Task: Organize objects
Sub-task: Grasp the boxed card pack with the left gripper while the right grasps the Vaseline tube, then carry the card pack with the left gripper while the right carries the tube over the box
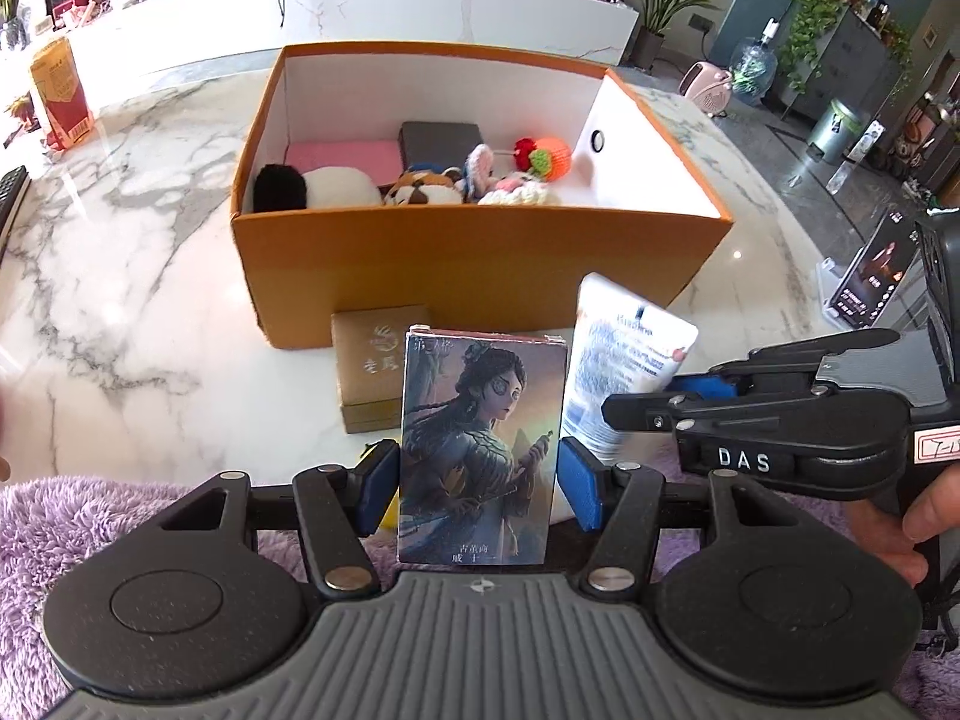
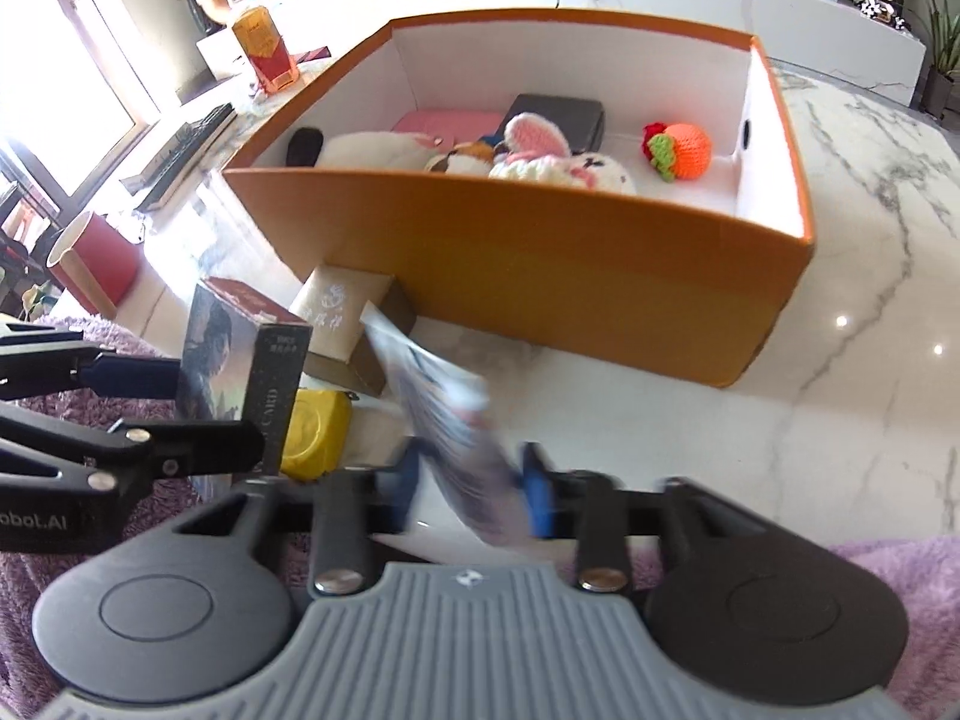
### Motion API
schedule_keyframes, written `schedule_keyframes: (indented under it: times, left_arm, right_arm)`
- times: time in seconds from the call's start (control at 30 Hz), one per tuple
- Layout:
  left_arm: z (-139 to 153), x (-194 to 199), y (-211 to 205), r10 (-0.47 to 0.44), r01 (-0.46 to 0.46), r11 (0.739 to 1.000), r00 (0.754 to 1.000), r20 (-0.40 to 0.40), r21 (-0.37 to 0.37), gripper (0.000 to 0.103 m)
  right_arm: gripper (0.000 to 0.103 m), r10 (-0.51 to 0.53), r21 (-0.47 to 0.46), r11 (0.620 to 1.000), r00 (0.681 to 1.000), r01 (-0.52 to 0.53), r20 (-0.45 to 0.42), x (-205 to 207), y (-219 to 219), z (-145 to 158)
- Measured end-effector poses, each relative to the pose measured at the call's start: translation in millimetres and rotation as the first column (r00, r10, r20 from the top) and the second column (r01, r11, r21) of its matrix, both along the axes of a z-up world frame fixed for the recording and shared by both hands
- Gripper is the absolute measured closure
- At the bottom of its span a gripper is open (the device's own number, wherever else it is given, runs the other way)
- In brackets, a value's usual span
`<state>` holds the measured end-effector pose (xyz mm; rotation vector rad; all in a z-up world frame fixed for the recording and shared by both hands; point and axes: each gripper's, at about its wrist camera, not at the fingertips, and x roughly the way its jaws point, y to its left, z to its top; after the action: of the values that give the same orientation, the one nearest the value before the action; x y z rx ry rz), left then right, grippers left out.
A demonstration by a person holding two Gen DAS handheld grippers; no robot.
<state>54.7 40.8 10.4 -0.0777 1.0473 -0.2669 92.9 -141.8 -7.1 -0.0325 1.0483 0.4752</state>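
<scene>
My left gripper (image 1: 477, 483) is shut on a card box (image 1: 480, 450) printed with a painted woman, held upright in front of the orange box (image 1: 480, 264). It also shows in the right wrist view (image 2: 240, 372). My right gripper (image 2: 471, 486) is shut on a white tube (image 2: 450, 420), tilted and blurred; the tube (image 1: 618, 360) shows to the right of the card box. The orange box (image 2: 540, 252) holds plush toys (image 2: 558, 162), a crochet orange (image 2: 687, 150), a pink case (image 2: 450, 120) and a dark case (image 2: 558, 114).
A tan gift box (image 1: 375, 366) lies against the orange box's front wall. A yellow object (image 2: 315, 432) sits beside it. Purple fluffy cloth (image 1: 78, 528) covers the near table edge. A red-orange carton (image 1: 60, 90) stands far left on the marble table (image 1: 138, 276).
</scene>
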Motion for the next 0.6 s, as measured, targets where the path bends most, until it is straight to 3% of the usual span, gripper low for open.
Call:
schedule_keyframes:
  times: [0.3,0.6]
  left_arm:
    - [21,1,-7,-0.014,0.015,0.999,0.999,0.038,-0.031,0.037]
    - [58,26,-13,-0.016,0.024,0.992,0.998,0.061,-0.125,0.037]
  right_arm:
    - [0.084,-0.033,0.040,0.999,0.998,0.031,0.048,-4,-17,24]
    - [0.084,-0.054,0.100,0.994,0.984,0.038,0.169,-3,-37,82]
